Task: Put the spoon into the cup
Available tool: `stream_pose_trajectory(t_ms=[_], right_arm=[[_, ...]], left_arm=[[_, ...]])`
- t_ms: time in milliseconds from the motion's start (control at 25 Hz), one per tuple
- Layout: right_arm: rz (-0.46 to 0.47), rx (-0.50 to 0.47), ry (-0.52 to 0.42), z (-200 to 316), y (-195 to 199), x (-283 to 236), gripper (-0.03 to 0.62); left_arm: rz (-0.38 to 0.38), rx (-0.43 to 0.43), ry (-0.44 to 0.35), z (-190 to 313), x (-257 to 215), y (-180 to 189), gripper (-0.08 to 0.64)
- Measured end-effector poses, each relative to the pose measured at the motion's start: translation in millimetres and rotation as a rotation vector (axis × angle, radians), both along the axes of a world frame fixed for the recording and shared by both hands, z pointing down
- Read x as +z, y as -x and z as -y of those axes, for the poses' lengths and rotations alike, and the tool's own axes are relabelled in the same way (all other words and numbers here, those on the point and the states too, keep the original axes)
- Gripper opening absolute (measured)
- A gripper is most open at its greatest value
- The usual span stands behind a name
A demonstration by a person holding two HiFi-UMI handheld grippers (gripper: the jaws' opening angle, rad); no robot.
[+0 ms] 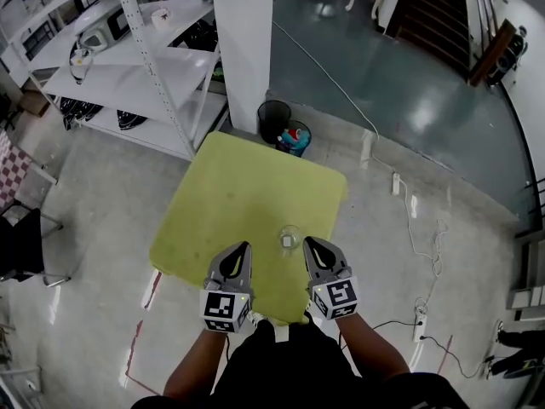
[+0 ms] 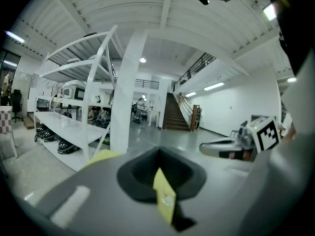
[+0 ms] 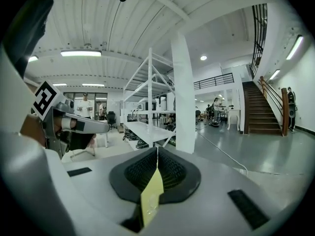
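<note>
Overhead, the head view shows a square yellow-green desk (image 1: 247, 186) on a grey concrete floor. A clear cup (image 1: 289, 238) stands close to the desk's near edge. Something small and pale sits in it, too small to say whether it is the spoon. The left tongs (image 1: 246, 247) and right tongs (image 1: 307, 240) are held over that near edge, one on each side of the cup, tips pointing forward and apart from the glass. Each carries a cube with black-and-white square markers. Beyond the cup the desk top runs wide to its far edge, which lies near a white pillar (image 1: 243, 49) and a black bin (image 1: 274, 119). A white shelf rack (image 1: 128, 58) stands to the far left, and cables (image 1: 409, 220) trail over the floor to the right.

Next, the left gripper view shows its black pads pressed together, nothing between them. A thin strip of yellow desk shows through the seam, and the other tongs show at the right edge.

Lastly, the right gripper view shows its ribbed pads likewise pressed together and gripping nothing, with the same yellow strip below and the rack and pillar ahead.
</note>
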State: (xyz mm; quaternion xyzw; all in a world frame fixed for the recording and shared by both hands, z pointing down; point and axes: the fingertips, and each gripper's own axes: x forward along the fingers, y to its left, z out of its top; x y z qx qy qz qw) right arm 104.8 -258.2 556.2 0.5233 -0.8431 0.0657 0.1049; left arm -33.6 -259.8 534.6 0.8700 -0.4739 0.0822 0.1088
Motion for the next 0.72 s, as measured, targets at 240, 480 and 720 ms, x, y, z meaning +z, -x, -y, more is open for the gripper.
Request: stream_pose_trajectory(t_ms=[240, 480, 720], right_arm=[[-0.021, -0.009, 0.075, 13, -3, 38, 0.011], [-0.047, -0.026, 0.160, 19, -4, 78, 0.011], [-0.058, -0.050, 0.223, 31, 0, 106, 0.011]], left_arm=[[-0.003, -0.010, 0.000, 15, 6, -8, 0.005], [-0.002, -0.020, 0.023, 17, 17, -13, 0.005], [-0.003, -0.042, 0.045, 25, 32, -12, 0.005]])
